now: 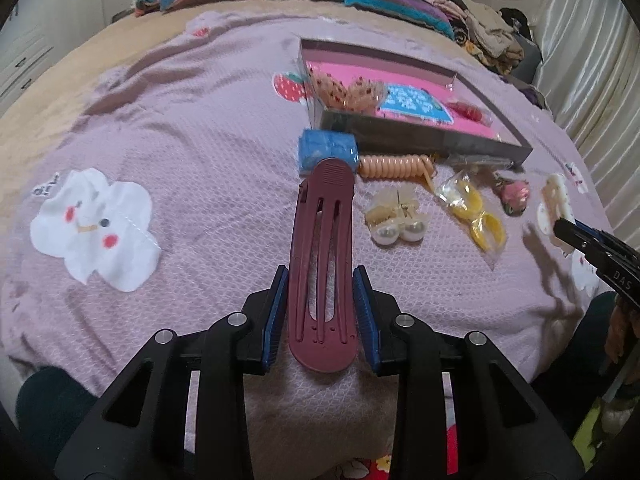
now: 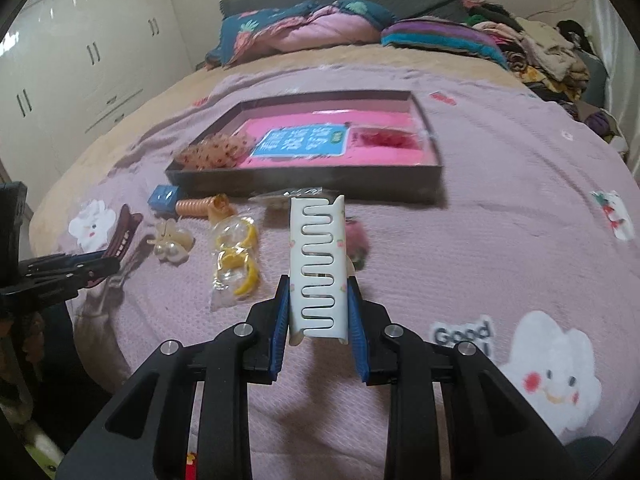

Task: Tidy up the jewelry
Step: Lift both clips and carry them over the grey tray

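My left gripper (image 1: 323, 276) is shut on a long maroon hair clip (image 1: 322, 256), held above the lilac bedspread and pointing toward the box. My right gripper (image 2: 318, 284) is shut on a white clip with wavy slots (image 2: 318, 256), also lifted off the cover. A shallow dark box with a pink lining (image 2: 434, 178) lies ahead; it holds a spotted orange scrunchie (image 2: 212, 154), a blue card (image 2: 304, 142) and a red piece (image 2: 384, 138). In the right wrist view the left gripper (image 2: 114, 262) shows at the left edge with the maroon clip (image 2: 124, 232).
Loose on the cover before the box lie a blue block (image 1: 326, 152), an orange spiral hair tie (image 1: 394, 166), a pearl clip (image 1: 394, 220), bagged yellow rings (image 1: 478, 212) and a pink strawberry piece (image 1: 516, 194). Pillows and folded clothes (image 2: 540, 52) are piled at the bed's far end.
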`<control>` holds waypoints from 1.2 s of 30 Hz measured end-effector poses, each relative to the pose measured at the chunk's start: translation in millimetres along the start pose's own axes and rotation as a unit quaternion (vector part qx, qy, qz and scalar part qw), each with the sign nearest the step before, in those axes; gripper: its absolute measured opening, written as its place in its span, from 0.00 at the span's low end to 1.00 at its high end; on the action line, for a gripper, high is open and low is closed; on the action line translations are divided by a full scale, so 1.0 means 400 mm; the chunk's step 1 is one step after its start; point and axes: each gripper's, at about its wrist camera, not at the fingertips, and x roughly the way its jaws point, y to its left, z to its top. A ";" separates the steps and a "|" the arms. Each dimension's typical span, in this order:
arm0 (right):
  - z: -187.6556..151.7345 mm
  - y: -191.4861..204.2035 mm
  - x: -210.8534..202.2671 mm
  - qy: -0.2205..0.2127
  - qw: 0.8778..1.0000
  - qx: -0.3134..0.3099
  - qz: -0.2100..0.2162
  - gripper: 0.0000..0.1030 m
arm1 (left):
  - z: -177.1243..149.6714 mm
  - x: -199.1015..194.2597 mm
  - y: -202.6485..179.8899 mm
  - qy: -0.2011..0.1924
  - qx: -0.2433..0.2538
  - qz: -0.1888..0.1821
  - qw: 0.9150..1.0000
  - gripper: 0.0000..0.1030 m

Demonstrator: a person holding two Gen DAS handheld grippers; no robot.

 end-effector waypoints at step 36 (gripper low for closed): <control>0.114 -0.124 -0.172 -0.120 0.990 0.026 -0.063 0.25 | 0.229 -0.035 -0.179 -0.079 0.048 -0.037 0.995 0.24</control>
